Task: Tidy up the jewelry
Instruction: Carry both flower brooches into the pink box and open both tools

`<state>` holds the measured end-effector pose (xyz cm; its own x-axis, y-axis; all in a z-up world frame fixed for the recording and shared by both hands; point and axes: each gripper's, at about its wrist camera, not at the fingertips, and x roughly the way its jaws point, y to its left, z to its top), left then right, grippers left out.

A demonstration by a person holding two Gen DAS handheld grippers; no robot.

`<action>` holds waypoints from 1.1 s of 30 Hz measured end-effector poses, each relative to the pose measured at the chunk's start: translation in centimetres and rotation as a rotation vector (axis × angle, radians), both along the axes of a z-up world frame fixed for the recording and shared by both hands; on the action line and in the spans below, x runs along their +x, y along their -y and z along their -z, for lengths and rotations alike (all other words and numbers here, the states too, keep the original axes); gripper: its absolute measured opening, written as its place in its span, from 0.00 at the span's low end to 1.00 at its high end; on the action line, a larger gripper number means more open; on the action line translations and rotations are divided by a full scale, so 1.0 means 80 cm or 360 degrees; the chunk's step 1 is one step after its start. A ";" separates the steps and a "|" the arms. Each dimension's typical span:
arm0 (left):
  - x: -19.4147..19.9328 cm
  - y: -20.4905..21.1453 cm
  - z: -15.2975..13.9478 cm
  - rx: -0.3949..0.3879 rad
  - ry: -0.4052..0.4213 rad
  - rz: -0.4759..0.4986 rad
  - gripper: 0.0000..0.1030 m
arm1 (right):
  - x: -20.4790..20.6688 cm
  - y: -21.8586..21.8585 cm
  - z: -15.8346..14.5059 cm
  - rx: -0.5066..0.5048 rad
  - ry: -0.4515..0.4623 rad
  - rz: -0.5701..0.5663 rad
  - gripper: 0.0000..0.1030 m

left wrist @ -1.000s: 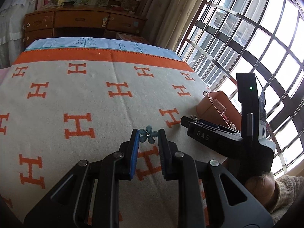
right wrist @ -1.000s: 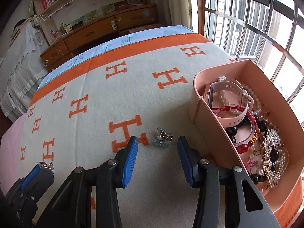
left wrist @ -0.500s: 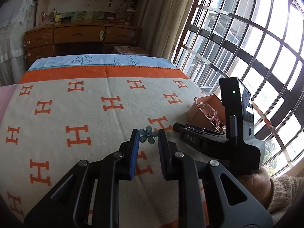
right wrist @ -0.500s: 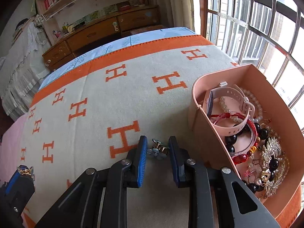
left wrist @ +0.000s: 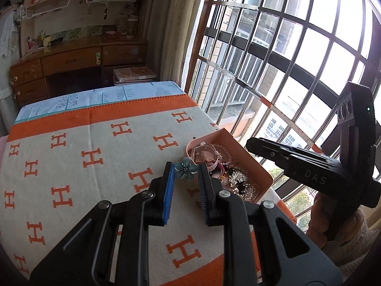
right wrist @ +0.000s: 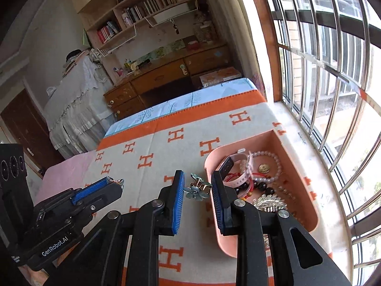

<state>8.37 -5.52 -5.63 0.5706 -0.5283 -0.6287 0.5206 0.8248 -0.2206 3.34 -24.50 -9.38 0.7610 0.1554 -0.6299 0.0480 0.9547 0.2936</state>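
The left gripper (left wrist: 185,172) is clenched on a blue flower-shaped hair clip (left wrist: 186,171), pinched at the tips of its blue-padded fingers (left wrist: 168,190) and carried above the blanket. The right gripper (right wrist: 197,187) likewise grasps a pale blue flower clip with gold-coloured prongs (right wrist: 198,188), held clear of the surface just beside the near corner of the box.

The pink rectangular plastic jewelry box (right wrist: 214,217) sits on the cream blanket with orange H pattern (left wrist: 71,166), close to the blanket's window-side edge; it already holds a pink-strapped watch (right wrist: 234,166), a string of pearl beads (right wrist: 271,159) and other tangled pieces. To the left the blanket lies wide and bare, giving free room. To the right, the barred window (right wrist: 333,71) stands close behind the box. A wooden desk with drawers (left wrist: 71,64) stands beyond the blanket's far edge.
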 end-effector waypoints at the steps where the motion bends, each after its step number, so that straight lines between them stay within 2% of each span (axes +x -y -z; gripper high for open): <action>1: 0.004 0.013 -0.009 -0.0009 -0.0007 0.0021 0.17 | -0.003 0.013 -0.013 -0.0024 0.0023 0.0011 0.22; 6: 0.022 0.078 -0.047 -0.0008 -0.0023 0.0089 0.17 | -0.015 0.078 -0.072 -0.0115 0.0120 0.0052 0.22; 11: 0.060 0.135 -0.037 0.0018 -0.0152 0.0121 0.17 | -0.015 0.121 -0.085 -0.0215 0.0143 0.0037 0.22; 16: 0.104 0.179 0.011 0.0064 -0.0344 0.0123 0.17 | 0.006 0.124 -0.031 -0.0252 0.0017 -0.0069 0.22; 23: 0.141 0.223 0.078 0.0181 -0.0468 0.0111 0.17 | 0.039 0.119 0.062 -0.0211 -0.0158 -0.0168 0.22; 30: 0.157 0.239 0.112 0.0223 -0.0551 0.0114 0.18 | 0.057 0.110 0.106 -0.0168 -0.0214 -0.0217 0.23; 31: 0.159 0.239 0.115 0.0230 -0.0575 0.0116 0.19 | 0.062 0.109 0.109 -0.0169 -0.0223 -0.0216 0.27; 32: 0.161 0.238 0.116 0.0236 -0.0604 0.0120 0.24 | 0.065 0.109 0.112 -0.0150 -0.0228 -0.0232 0.29; 33: 0.161 0.237 0.117 0.0242 -0.0625 0.0119 0.34 | 0.066 0.109 0.114 -0.0129 -0.0232 -0.0241 0.34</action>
